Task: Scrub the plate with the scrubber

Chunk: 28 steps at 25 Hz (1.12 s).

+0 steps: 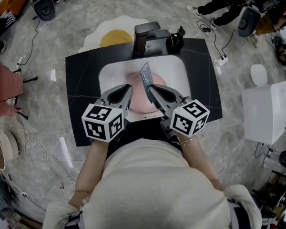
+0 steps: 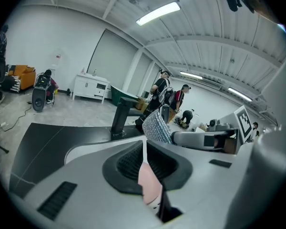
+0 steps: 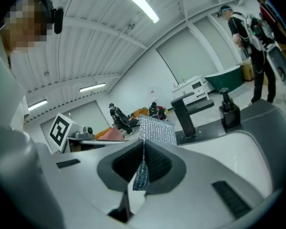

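The left gripper (image 1: 128,88) has its jaws closed on the near rim of the pink plate (image 1: 142,103). In the left gripper view the plate's edge (image 2: 150,186) is pinched between the ribbed pads and runs back from the jaw tips toward the camera. The right gripper (image 1: 149,87) is just beside it. Its jaws are clamped on the lower corner of the silver mesh scrubber (image 3: 142,171), and the rest of the scrubber fans out above and past the jaw tips.

In the head view the two pairs of jaws point inward toward each other over the white sink (image 1: 178,68). The plate lies between and under their tips, and the scrubber (image 1: 146,76) stands upright just beyond them, over the plate's far edge. The views do not show whether scrubber and plate touch. From the left jaws the scrubber (image 2: 157,126) shows just ahead and a little right, with the right gripper (image 2: 181,138) reaching in from the right.

Beyond both jaws a black faucet (image 1: 147,34) stands at the back of the black countertop (image 1: 83,80), with a dark soap dispenser (image 1: 176,39) to the right of it. Farther off, an egg-shaped mat (image 1: 115,32) lies on the floor.
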{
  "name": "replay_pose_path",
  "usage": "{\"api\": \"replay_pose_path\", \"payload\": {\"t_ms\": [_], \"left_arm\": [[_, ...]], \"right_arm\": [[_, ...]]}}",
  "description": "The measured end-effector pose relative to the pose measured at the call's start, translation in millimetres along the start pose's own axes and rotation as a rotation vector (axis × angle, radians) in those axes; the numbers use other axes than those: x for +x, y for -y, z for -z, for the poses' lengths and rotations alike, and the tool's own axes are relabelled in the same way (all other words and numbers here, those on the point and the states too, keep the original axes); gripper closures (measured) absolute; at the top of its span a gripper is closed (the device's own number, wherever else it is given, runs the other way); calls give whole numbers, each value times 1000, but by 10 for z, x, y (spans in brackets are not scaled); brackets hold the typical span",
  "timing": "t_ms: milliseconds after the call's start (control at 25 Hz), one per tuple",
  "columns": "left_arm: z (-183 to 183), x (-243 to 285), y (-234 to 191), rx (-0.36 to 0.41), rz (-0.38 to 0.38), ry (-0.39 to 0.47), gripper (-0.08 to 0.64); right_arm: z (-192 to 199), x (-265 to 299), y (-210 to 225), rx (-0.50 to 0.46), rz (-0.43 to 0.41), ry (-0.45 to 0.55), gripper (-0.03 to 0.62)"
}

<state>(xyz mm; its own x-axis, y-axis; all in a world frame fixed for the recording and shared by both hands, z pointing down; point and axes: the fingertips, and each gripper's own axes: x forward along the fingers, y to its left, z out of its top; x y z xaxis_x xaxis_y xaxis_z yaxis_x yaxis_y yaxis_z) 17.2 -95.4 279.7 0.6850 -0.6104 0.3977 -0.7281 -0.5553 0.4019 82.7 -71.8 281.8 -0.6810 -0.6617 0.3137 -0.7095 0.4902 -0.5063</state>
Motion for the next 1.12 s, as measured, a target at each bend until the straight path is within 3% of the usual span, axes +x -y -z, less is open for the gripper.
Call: {"api": "replay_pose_path", "payload": {"t_ms": [1120], "left_arm": [[80,61,117,-36,51,-35,520]], "right_arm": [[69,26,18,22,-13,-22,574]]}}
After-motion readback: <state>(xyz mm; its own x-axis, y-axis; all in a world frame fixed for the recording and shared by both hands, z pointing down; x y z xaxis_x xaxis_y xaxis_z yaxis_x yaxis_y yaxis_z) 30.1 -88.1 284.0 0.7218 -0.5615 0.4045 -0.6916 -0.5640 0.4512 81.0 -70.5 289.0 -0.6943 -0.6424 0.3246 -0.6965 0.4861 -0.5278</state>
